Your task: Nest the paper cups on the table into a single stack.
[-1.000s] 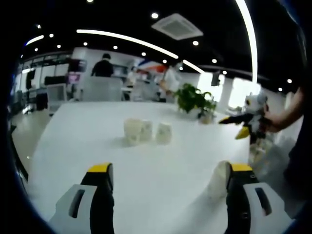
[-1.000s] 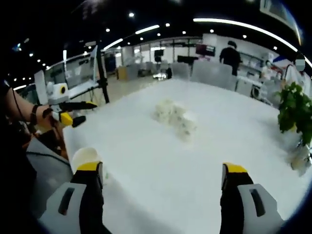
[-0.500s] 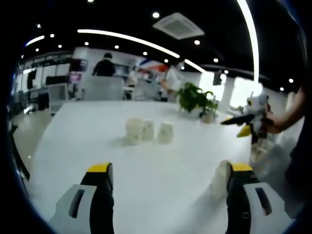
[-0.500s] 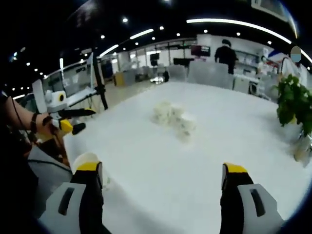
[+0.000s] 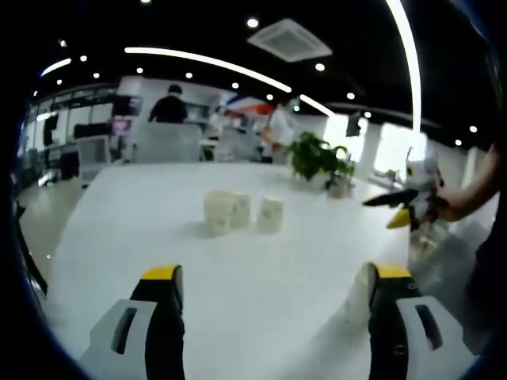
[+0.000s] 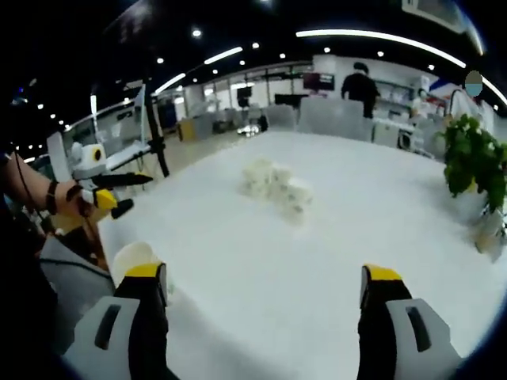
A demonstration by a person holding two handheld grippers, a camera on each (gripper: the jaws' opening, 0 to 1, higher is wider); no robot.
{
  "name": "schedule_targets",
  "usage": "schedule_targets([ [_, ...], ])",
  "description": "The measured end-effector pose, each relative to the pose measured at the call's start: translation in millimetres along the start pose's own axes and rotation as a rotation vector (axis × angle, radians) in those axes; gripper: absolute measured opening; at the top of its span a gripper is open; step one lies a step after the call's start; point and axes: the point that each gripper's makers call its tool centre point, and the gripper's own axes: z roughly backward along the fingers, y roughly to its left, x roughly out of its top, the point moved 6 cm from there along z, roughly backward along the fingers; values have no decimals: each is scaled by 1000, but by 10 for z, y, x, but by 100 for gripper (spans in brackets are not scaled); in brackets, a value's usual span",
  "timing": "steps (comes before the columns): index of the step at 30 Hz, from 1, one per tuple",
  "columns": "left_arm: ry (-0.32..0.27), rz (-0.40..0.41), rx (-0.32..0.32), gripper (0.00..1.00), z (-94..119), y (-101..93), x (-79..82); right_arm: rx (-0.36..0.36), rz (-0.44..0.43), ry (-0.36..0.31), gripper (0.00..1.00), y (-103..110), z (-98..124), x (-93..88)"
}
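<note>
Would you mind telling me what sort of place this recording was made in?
Probably an open-plan office or lab: a long white table with paper cups, a potted plant, desks with chairs behind, and strip ceiling lights.

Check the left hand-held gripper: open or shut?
Open. The left hand-held gripper has its jaws spread wide apart with bare white table between them.

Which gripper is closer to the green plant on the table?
Right. The plant stands ahead of the right gripper, off to its right; the left gripper is off the other way, past the table edge.
</note>
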Motion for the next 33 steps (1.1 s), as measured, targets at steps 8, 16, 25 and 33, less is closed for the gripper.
schedule_targets([
  [8, -28, 1, 46, 95, -174, 133, 146, -18, -27, -9, 100, 18, 48, -90],
  [16, -31, -1, 54, 98, -446, 213, 244, -45, -47, 9, 100, 0, 166, -269],
  [25, 0, -35, 47, 98, -673, 243, 238, -69, -62, 16, 100, -46, 239, -311],
  [33, 16, -36, 55, 99, -854, 373, 249, -74, -40, 31, 100, -71, 251, -310],
])
